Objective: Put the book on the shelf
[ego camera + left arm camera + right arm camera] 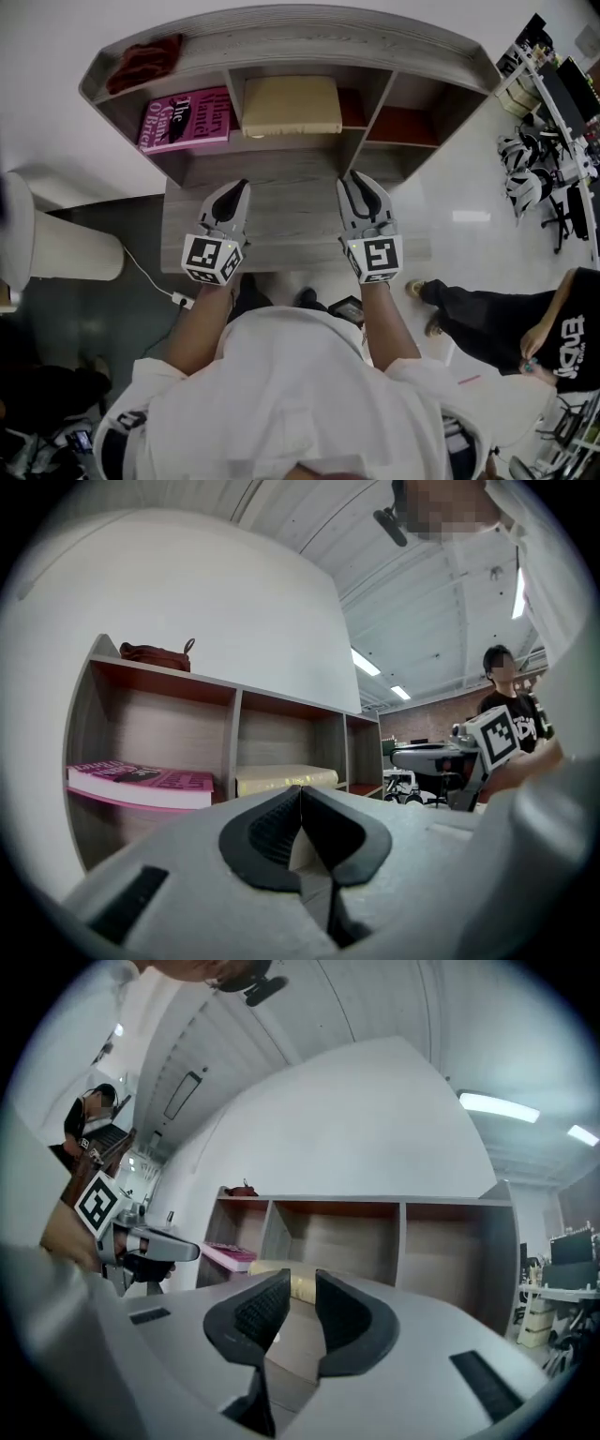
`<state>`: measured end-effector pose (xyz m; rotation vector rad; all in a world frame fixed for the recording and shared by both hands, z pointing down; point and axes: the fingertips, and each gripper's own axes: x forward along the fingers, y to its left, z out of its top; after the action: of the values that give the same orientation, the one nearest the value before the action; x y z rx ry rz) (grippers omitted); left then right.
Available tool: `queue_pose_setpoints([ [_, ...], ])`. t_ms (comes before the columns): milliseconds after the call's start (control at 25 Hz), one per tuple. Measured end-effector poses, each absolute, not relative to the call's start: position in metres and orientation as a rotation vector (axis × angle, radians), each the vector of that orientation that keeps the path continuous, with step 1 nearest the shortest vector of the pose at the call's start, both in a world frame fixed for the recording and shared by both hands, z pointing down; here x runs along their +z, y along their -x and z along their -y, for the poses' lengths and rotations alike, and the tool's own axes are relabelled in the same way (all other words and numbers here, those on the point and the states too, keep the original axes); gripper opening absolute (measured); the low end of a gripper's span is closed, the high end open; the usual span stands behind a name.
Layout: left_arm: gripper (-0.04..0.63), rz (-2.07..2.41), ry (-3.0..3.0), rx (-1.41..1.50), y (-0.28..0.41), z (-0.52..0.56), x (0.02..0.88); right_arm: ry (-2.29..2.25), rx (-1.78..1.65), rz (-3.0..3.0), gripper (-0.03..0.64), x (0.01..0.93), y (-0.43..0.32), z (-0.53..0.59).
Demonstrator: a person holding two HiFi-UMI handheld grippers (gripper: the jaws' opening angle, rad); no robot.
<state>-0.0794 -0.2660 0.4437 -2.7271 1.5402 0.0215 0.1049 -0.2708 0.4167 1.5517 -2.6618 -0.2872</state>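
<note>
— Where is the yellow book seen?
— Flat in the middle compartment of the shelf; a pink book is laid in the left one.
— And the claws?
— Both are held over the table, empty. The left gripper is pressed together; the right gripper is slightly parted.

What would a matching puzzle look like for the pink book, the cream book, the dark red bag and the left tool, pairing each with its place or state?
Things:
1. pink book
2. cream book
3. dark red bag
4. left tool

Places or states:
A. on top of the shelf
B. jaws together, nothing held
C. left compartment
D. middle compartment

Pairs: 1-C, 2-D, 3-A, 4-B.
</note>
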Motion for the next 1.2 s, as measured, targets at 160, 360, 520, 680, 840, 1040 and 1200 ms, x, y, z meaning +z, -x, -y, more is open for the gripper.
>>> queue_pose_setpoints([
  [160, 0.017, -1.566, 2.721, 0.015, 0.069, 0.250, 0.449, -1.498, -0.260, 2.694, 0.048, 0.427, -0.112, 0.253],
  [360, 0.017, -1.549, 2.721, -0.020, 0.064, 0.230, 0.453, -1.496, -0.218, 2.696, 0.026, 0.436, -0.117, 0.233],
  [520, 0.017, -1.534, 2.733, -0.019, 0.067, 0.218, 0.457, -1.523, -0.174, 2.676, 0.023, 0.444, -0.119, 0.221],
  [680, 0.017, -1.505, 2.762, -0.009, 0.068, 0.200, 0.464, -1.555, -0.128, 2.643, 0.021, 0.451, -0.123, 0.201],
  [840, 0.017, -1.506, 2.799, 0.031, 0.081, 0.174, 0.471, -1.602, -0.089, 2.596, 0.021, 0.454, -0.123, 0.174],
  [1040, 0.017, -1.517, 2.823, 0.115, 0.100, 0.130, 0.472, -1.627, -0.057, 2.567, 0.020, 0.451, -0.113, 0.124],
  [1200, 0.017, -1.491, 2.842, 0.171, 0.111, 0.091, 0.476, -1.653, -0.055, 2.568, 0.020, 0.451, -0.102, 0.081],
])
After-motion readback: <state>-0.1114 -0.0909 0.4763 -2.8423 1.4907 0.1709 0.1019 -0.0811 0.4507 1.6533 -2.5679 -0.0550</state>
